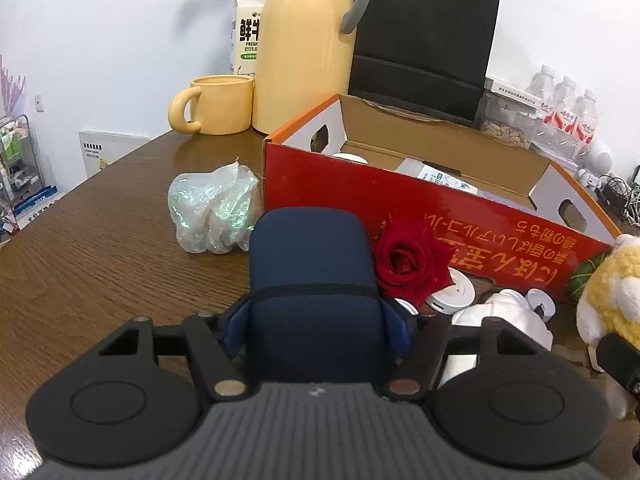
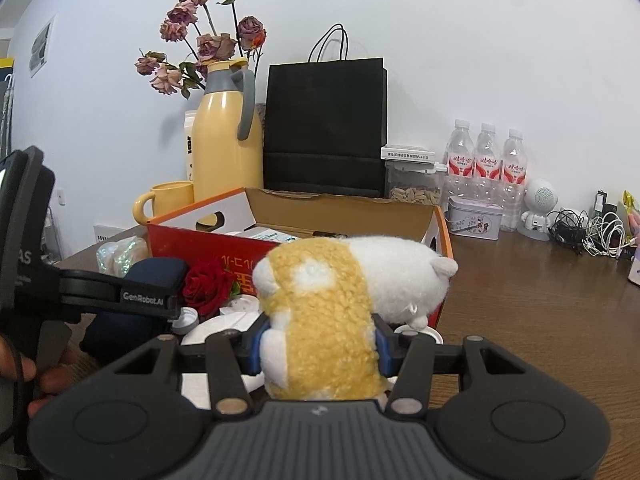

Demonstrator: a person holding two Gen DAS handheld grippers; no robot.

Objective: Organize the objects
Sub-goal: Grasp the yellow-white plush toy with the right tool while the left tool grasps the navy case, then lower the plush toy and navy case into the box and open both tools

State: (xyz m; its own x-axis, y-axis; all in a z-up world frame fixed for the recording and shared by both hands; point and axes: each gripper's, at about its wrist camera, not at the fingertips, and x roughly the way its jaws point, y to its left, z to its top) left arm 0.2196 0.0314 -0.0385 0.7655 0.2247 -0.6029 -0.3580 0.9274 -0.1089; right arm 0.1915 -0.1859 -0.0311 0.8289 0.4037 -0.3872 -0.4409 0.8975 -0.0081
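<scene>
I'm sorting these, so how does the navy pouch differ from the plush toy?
The navy pouch is smooth, plain dark blue; the plush toy is fluffy, yellow and white. The pouch sits in the left gripper, the toy in the right gripper. Both are soft and clamped between blue pads.

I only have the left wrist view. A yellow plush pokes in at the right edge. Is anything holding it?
Observer: Yes. The right claw is clamped on the plush, one pad on each flank.
Operator: The left claw has the case. What carries that claw?
Observer: A hand, fingers curled round its handle.
Operator: Anything near the bottles that I miss?
Observer: A tin stands on the table just in front of them.
</scene>
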